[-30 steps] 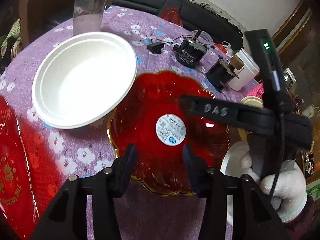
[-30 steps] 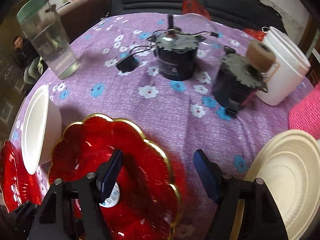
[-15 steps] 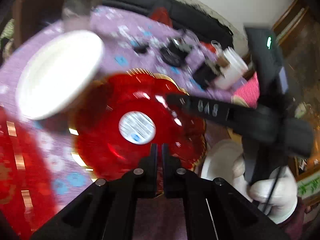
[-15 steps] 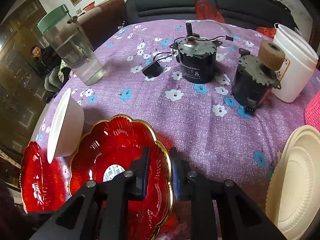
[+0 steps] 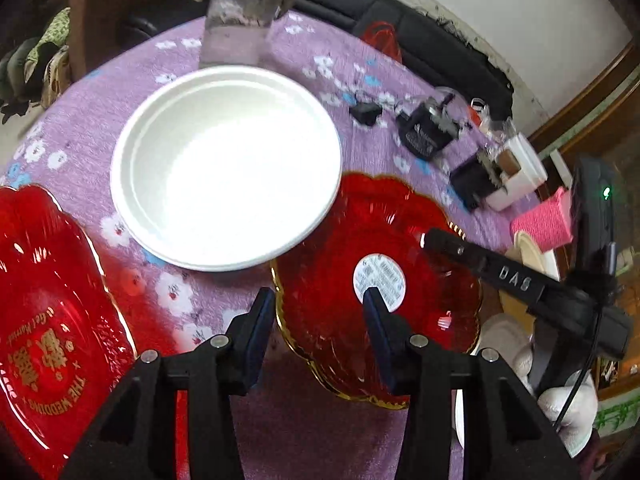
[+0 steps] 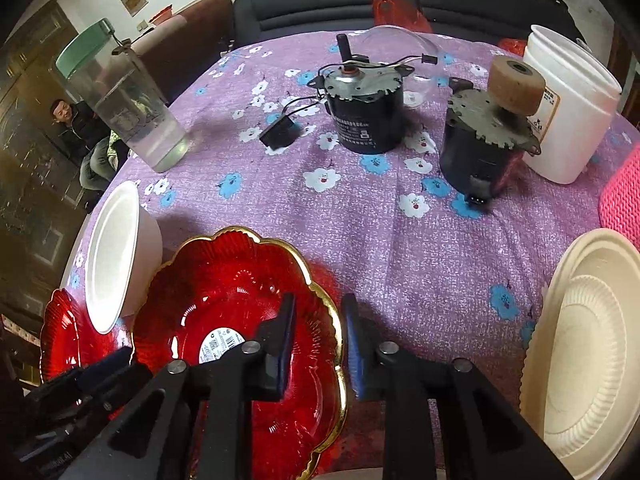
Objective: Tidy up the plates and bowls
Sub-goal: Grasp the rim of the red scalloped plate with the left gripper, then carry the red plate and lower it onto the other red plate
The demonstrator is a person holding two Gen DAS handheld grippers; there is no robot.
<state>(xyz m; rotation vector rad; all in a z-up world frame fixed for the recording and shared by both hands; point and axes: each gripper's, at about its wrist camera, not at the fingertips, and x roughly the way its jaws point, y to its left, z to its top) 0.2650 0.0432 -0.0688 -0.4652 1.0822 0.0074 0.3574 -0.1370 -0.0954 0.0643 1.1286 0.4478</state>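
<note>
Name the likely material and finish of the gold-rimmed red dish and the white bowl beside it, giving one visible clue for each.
Gold-rimmed red dish: probably glossy translucent plastic, possibly glass; bright highlights glint on its ribbed surface, and the scalloped edge carries a metallic gold-coloured trim.

White bowl: probably moulded paper pulp or foam, matt; it shows no sharp reflections and has a thin rolled rim.

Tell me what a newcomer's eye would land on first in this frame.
The red scalloped bowl with a gold rim, low in both wrist views on the purple flowered tablecloth. The right gripper straddles its rim, jaws slightly apart. A white bowl sits beside it, and a red wedding plate lies at the left edge.
</note>
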